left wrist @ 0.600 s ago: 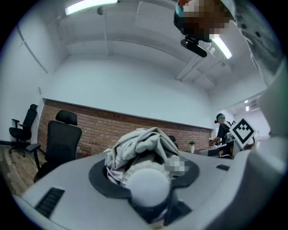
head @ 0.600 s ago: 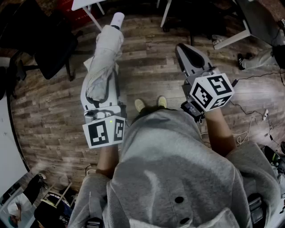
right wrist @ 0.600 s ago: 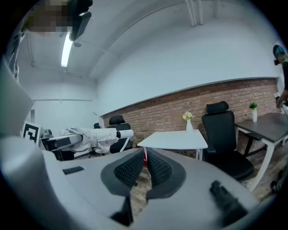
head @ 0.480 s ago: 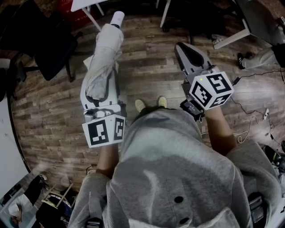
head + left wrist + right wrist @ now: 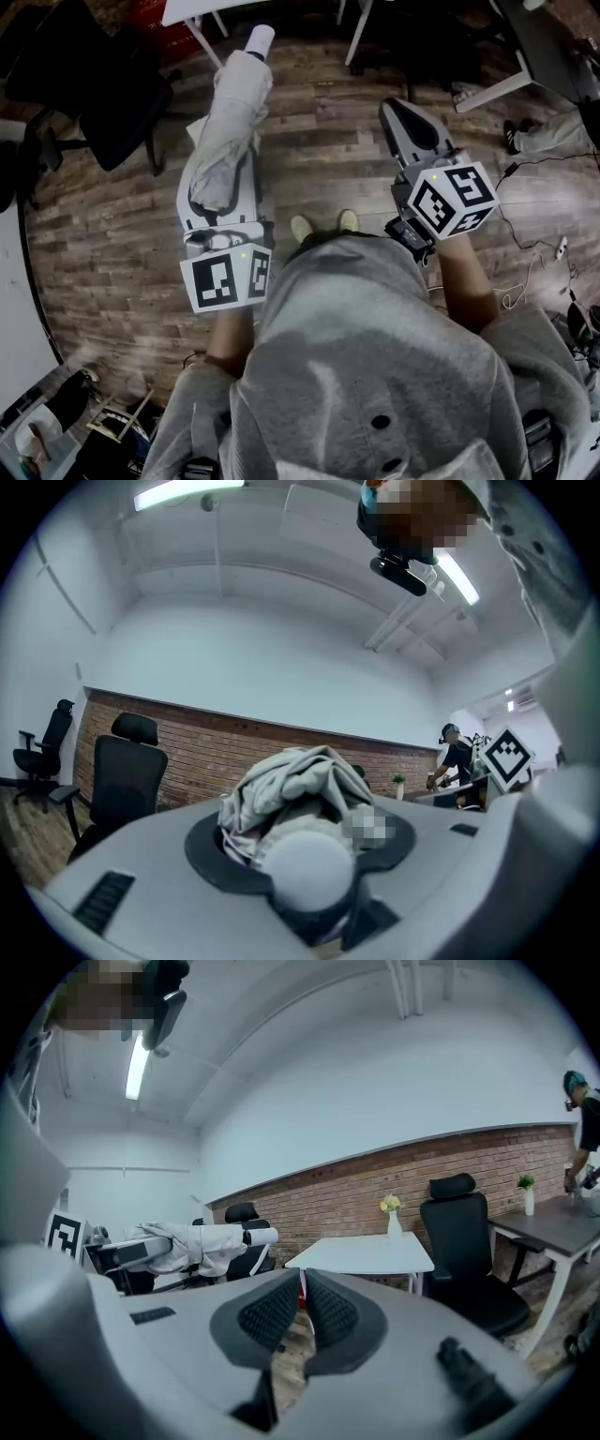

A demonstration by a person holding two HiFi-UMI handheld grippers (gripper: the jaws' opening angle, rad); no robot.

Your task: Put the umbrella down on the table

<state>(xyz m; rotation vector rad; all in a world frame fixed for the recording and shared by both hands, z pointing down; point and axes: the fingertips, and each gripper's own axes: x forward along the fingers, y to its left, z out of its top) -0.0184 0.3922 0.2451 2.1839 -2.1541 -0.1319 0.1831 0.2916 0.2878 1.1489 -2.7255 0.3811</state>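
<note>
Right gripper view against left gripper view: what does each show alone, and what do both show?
Only the right gripper view: the white table with a flower vase, and the right hand-held gripper, shut and empty. Only the left gripper view: the left hand-held gripper clamped on the umbrella, seen end-on. Both: the umbrella, the brick wall and black office chairs.

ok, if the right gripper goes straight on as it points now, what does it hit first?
Probably the white table: the right gripper, shut and empty, points at its near edge. Nothing shows in between, though depth is unclear.
</note>
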